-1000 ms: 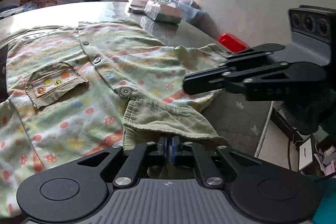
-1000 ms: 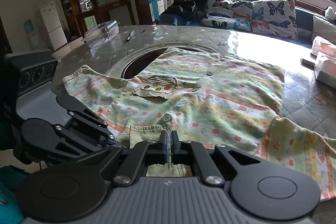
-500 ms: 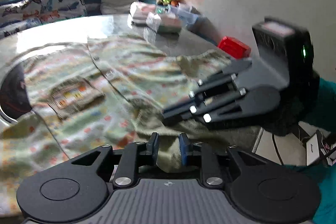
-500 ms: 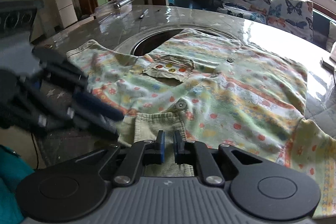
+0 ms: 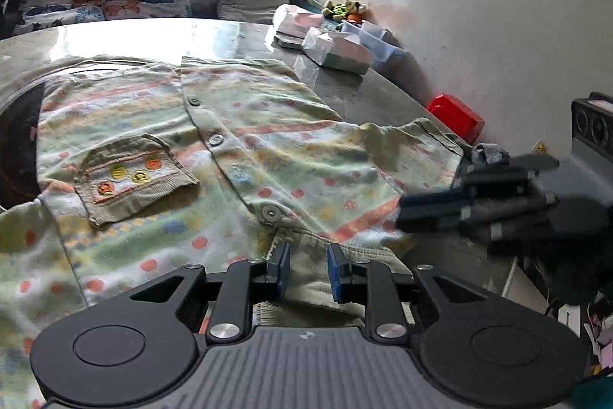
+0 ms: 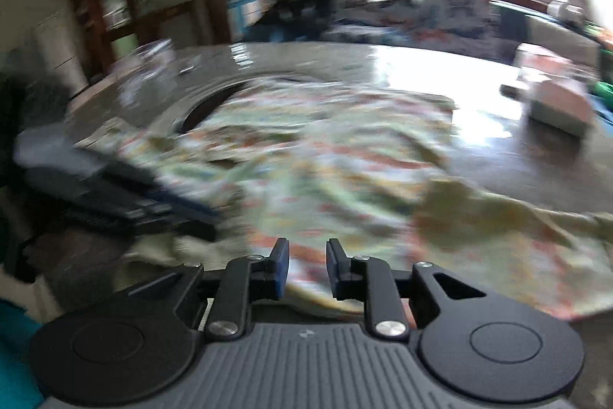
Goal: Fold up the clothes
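A spotted shirt [image 5: 237, 148] lies spread flat across the worktop [image 5: 367, 98], its ribbed collar at the near edge. The left tongs [image 5: 308, 269] hover over that collar, slightly parted and gripping nothing. The right tongs [image 6: 306, 269], jaws just opened a little, hold nothing above the shirt's near hem.

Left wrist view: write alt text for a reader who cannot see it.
A pale green, dotted child's shirt lies spread buttons-up on a glossy table. The left gripper has its jaws open over the shirt's ribbed collar. The right gripper shows blurred at right, beyond it a red box.
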Demonstrator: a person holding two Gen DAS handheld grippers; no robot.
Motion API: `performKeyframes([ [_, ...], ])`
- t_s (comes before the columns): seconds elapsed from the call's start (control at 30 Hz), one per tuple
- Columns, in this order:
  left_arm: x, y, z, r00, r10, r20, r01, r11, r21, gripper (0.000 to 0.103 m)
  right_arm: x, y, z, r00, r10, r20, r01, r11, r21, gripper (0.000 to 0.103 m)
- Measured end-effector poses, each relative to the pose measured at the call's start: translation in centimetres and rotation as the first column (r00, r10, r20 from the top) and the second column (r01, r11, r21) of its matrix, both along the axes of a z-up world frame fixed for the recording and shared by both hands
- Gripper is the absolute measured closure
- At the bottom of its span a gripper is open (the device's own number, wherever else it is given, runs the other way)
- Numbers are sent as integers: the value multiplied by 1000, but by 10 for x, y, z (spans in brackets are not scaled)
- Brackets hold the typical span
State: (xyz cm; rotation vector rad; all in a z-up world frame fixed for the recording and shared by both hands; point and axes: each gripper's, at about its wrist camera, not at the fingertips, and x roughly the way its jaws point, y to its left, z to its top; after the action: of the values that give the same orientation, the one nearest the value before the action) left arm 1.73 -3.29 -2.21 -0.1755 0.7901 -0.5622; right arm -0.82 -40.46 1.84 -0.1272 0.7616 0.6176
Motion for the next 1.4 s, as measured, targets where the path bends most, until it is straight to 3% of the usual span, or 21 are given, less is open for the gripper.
performKeyframes([
  [0.2, -2, 0, 1, 1000, 0, -2, 0, 1000, 4, 77, 46, -41, -8, 980, -194, 35, 195, 981, -23, 82],
  [0.5, -2, -1, 1, 1000, 5, -12, -5, 1000, 4, 76, 95, -62, -30, 951, -306, 53, 308, 951, -42, 82],
  [0.97, 0, 0, 0, 1000, 4, -24, -4, 1000, -9, 73, 120, -132, -36, 864, -496, 87, 502, 862, -68, 81],
  [1.17, 0, 0, 1, 1000, 6, -25, -6, 1000, -6, 73, 120, -157, -31, 830, -548, 109, 556, 829, -63, 74],
  [1.23, 0, 0, 1, 1000, 6, -26, -6, 1000, -6, 72, 112, -163, -28, 824, -557, 105, 564, 824, -53, 67],
  [1.4, 0, -2, 1, 1000, -1, -25, 1, 1000, -6, 67, 89, -174, -25, 812, -573, 109, 581, 811, -62, 61],
])
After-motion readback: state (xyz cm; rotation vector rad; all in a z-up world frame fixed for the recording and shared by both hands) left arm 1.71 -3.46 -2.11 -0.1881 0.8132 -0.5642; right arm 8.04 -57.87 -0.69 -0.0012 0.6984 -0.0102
